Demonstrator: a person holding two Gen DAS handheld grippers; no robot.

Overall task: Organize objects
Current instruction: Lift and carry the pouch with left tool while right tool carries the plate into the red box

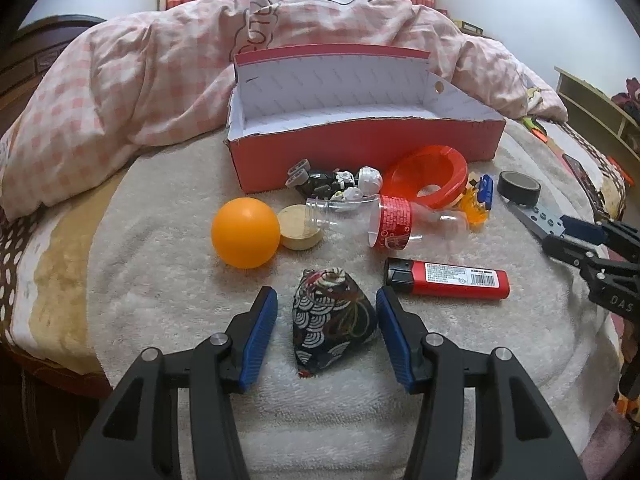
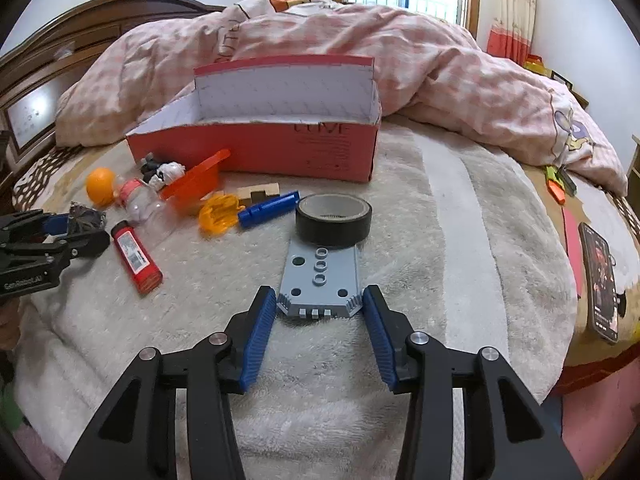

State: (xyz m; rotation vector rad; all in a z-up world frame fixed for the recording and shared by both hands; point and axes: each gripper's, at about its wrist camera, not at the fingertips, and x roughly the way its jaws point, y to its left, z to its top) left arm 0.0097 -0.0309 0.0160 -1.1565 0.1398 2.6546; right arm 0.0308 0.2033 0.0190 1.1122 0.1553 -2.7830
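Looking along the left hand-held gripper (image 1: 326, 316), wide open around the patterned beanbag (image 1: 333, 320) on the towel, it may squish out sideways, while the right hand-held gripper (image 2: 319, 312), also wide, could skid off the flat grey plate (image 2: 320, 284).

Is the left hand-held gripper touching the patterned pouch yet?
Apart. The left wrist view shows towel on both sides between the open left hand-held gripper and the patterned pouch.
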